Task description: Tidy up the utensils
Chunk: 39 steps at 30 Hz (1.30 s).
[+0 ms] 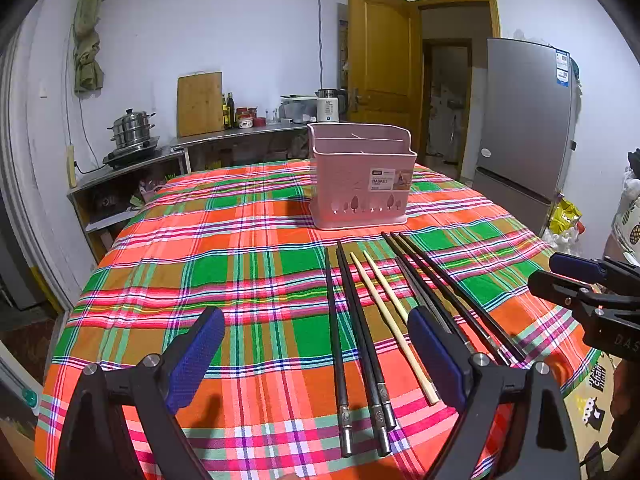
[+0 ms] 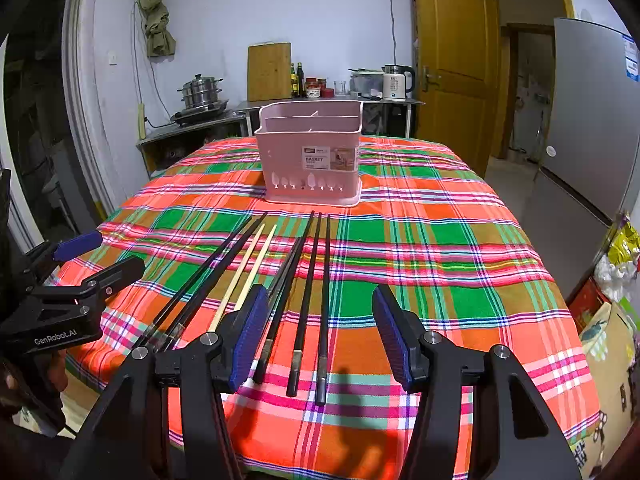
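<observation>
A pink utensil basket (image 1: pixel 362 184) (image 2: pixel 310 160) stands upright on the plaid tablecloth, empty as far as I see. In front of it lie several black chopsticks (image 1: pixel 360 340) (image 2: pixel 306 300) and a pair of pale wooden chopsticks (image 1: pixel 390 316) (image 2: pixel 246 268), side by side, pointing toward the basket. My left gripper (image 1: pixel 316 328) is open and empty, above the near ends of the chopsticks. My right gripper (image 2: pixel 320 312) is open and empty, over the rightmost black chopsticks. Each gripper shows in the other's view, the right one (image 1: pixel 560 272) and the left one (image 2: pixel 104 256).
The table's plaid cloth (image 1: pixel 240 264) (image 2: pixel 440 264) drops off at the near and side edges. Behind stand a steel counter (image 1: pixel 240 136) with a steamer pot (image 1: pixel 132 132), cutting board, bottles and kettle. A wooden door (image 1: pixel 380 56) and a grey fridge (image 1: pixel 524 120) are to the right.
</observation>
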Tool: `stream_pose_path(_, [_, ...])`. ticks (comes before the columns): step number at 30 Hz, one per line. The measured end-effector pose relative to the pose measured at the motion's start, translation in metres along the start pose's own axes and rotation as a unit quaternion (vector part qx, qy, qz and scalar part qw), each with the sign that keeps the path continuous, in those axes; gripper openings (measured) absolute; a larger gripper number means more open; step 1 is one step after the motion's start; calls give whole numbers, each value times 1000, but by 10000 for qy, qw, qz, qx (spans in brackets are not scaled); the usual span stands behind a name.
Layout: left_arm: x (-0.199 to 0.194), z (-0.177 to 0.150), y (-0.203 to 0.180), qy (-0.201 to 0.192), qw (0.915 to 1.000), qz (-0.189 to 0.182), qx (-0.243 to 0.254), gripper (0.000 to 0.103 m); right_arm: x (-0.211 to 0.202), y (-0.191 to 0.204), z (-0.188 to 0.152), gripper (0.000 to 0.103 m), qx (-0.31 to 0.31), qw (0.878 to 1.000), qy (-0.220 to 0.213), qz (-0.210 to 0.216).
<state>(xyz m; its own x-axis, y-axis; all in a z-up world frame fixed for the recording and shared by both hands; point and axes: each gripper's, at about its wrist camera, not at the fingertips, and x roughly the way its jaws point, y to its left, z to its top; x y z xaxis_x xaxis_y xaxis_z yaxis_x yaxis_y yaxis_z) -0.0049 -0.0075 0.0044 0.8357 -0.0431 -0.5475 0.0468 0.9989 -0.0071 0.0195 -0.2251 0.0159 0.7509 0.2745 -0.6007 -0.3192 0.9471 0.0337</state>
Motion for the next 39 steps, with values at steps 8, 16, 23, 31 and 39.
stream_pose_path(8, [1,-1,-1,12,10000,-16,10,93,1,0,0,55,4,10000,13,2])
stream_pose_path(16, [5,-3,0,61,10000,-32,26,93,6,0,-2,55,4,10000,68,-6])
stream_pose_path(23, [24,-1,5,330,9991,-262,37,93,18,-2,1,55,-13,9998,194,-4])
stream_pose_path(31, [68,9,15,783,9964,-273,162,88,52,-4,14,55,-104,9988,474,-26])
stream_pose_path(39, [112,22,25,1292,9912,-283,50,81,87,-8,28,55,-211,9968,763,-65])
